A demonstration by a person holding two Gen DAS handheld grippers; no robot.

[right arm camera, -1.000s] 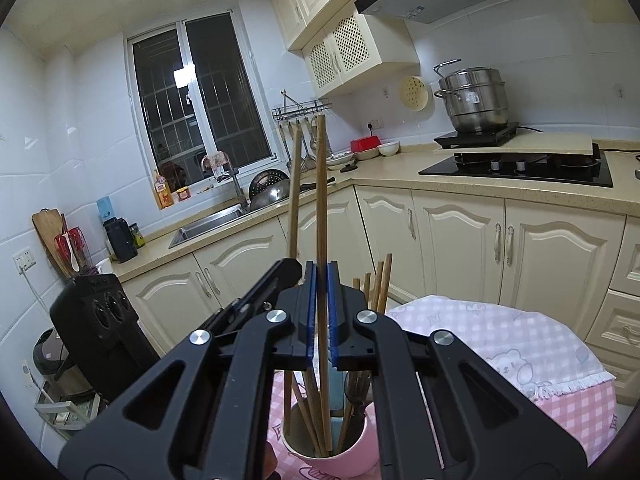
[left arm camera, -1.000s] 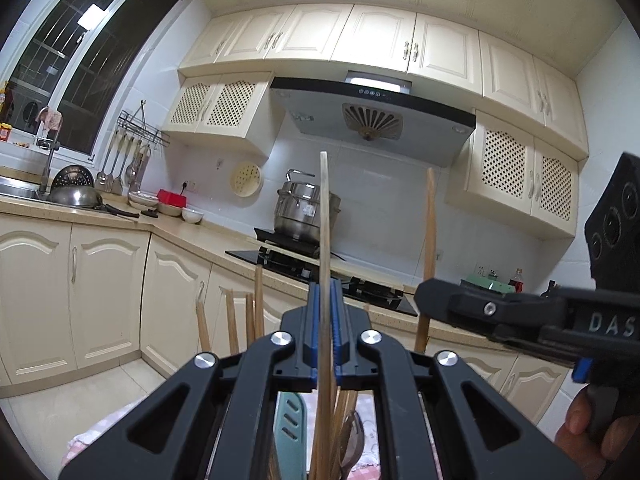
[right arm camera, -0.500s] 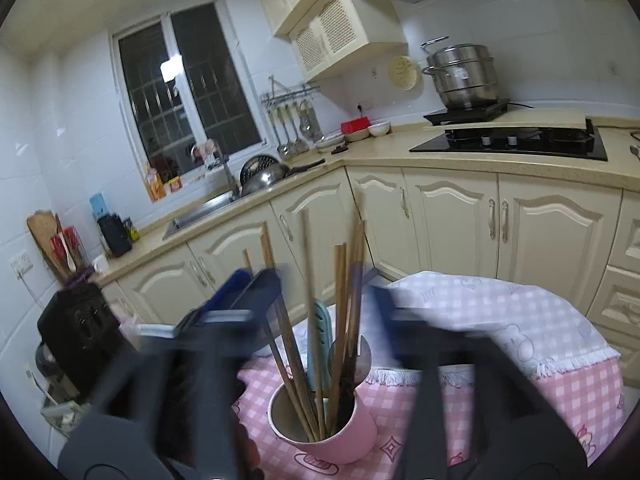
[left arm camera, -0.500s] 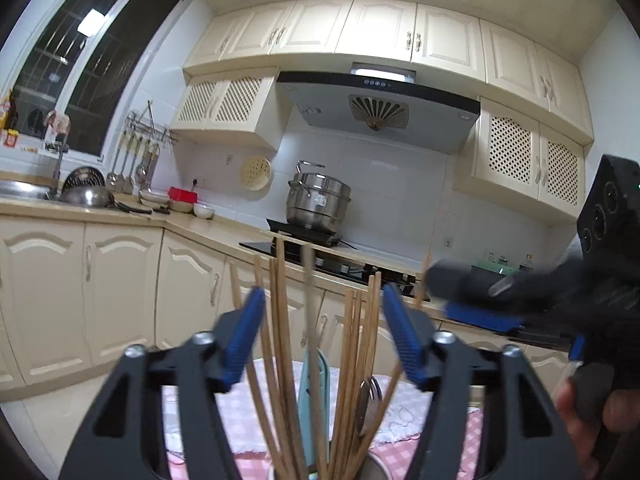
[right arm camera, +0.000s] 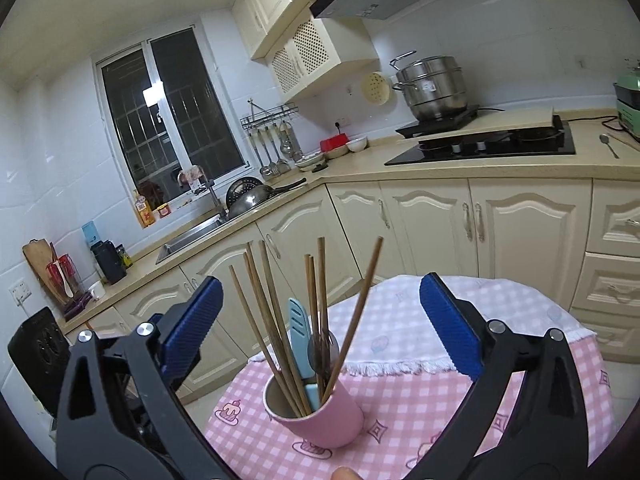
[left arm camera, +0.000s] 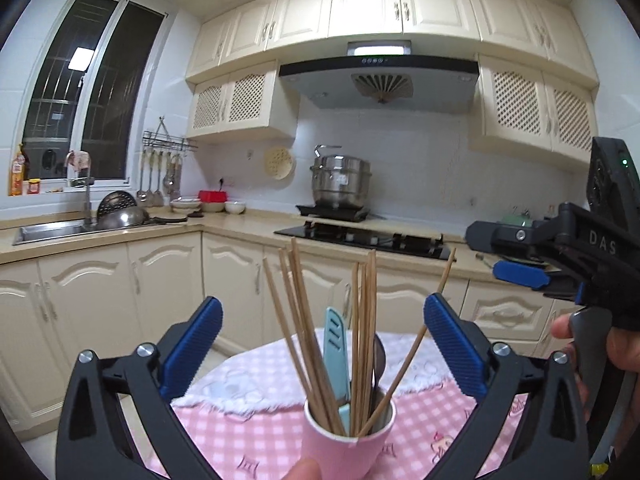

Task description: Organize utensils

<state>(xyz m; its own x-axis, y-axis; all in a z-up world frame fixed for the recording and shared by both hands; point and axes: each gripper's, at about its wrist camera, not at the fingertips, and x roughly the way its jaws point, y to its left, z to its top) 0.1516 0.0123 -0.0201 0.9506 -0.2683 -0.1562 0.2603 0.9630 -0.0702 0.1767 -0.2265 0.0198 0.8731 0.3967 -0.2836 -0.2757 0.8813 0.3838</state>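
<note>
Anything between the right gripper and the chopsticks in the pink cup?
Nothing visible. The right gripper is open, and the chopsticks stand in the pink cup straight ahead between its fingers, with only a blue utensil and a spoon sharing the cup.

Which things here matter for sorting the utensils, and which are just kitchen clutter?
Job: pink cup, wooden chopsticks, blue utensil, left gripper and right gripper, both open.

Lying about: steamer pot, loose spoon on the counter, hanging ladles, bowls.
</note>
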